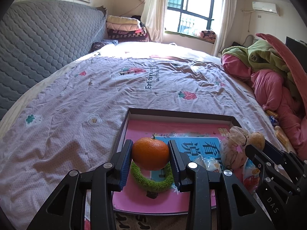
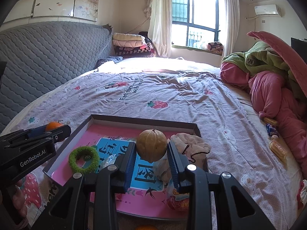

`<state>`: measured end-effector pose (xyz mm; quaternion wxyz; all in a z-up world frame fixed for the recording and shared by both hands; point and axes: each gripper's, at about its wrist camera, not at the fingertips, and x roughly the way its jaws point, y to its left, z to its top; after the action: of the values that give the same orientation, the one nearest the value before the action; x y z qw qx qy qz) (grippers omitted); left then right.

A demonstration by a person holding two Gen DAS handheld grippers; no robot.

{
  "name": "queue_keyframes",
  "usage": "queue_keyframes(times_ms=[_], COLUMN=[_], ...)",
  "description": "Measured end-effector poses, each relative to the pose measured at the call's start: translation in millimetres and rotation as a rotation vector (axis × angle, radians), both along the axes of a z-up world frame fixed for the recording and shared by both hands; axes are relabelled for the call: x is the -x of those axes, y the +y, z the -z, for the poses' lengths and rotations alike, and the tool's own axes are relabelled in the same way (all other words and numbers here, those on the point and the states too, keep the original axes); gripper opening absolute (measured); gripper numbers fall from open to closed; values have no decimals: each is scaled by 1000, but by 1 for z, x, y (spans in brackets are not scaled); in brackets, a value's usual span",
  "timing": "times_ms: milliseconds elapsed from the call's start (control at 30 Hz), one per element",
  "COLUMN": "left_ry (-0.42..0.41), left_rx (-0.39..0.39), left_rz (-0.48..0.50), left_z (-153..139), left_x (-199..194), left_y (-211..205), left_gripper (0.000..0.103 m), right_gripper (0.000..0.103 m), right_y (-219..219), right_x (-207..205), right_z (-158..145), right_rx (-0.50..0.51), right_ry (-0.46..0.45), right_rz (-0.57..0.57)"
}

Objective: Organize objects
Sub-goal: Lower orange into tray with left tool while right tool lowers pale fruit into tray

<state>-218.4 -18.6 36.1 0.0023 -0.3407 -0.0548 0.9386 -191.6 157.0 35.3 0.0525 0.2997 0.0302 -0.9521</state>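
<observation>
**Inspector A:** Left gripper (image 1: 150, 156) is clenched on the orange (image 1: 150, 153). Both ribbed pads press its sides at the widest part and the fruit hangs clear of the surface below. My judgement: that grip is chosen so a round object cannot roll out.

**Inspector B:** Agreed. Directly beneath that claw lies the green ring (image 1: 152, 180), flat on the pink floor of the tray (image 1: 178, 113). Position suggests the orange is meant for the tray, but the ring occupies the spot under it.

**Inspector A:** Right gripper (image 2: 151, 149) is likewise clamped, on the brown round fruit (image 2: 151, 145), held the same way across its middle.

**Inspector B:** Just beyond and to the right of that claw sits a crumpled beige cloth item (image 2: 190, 145); below its right finger, a wrapped snack packet (image 2: 177, 199). Both rest inside the tray.

**Inspector A:** So the tray serves as the collecting point. Both claws hover over it, angled downward, loads not yet set down.

**Inspector B:** Loose wrapped items (image 2: 272, 132) remain on the bedsheet (image 2: 134, 99), well off to the right of the right claw. Task appears partly complete.

**Inspector A:** Risk noted: round fruit may roll once released.
</observation>
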Motion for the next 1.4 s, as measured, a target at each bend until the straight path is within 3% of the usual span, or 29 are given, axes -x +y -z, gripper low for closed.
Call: queue_keyframes(times_ms=[1400], left_ry=[-134], left_rx=[76], left_rz=[98], left_z=[42], left_x=[1], left_y=[25], left_gripper=[38], right_gripper=[34], right_y=[-1], right_x=[4], right_z=[36], right_rx=[-50], right_ry=[-137], right_rz=[-32])
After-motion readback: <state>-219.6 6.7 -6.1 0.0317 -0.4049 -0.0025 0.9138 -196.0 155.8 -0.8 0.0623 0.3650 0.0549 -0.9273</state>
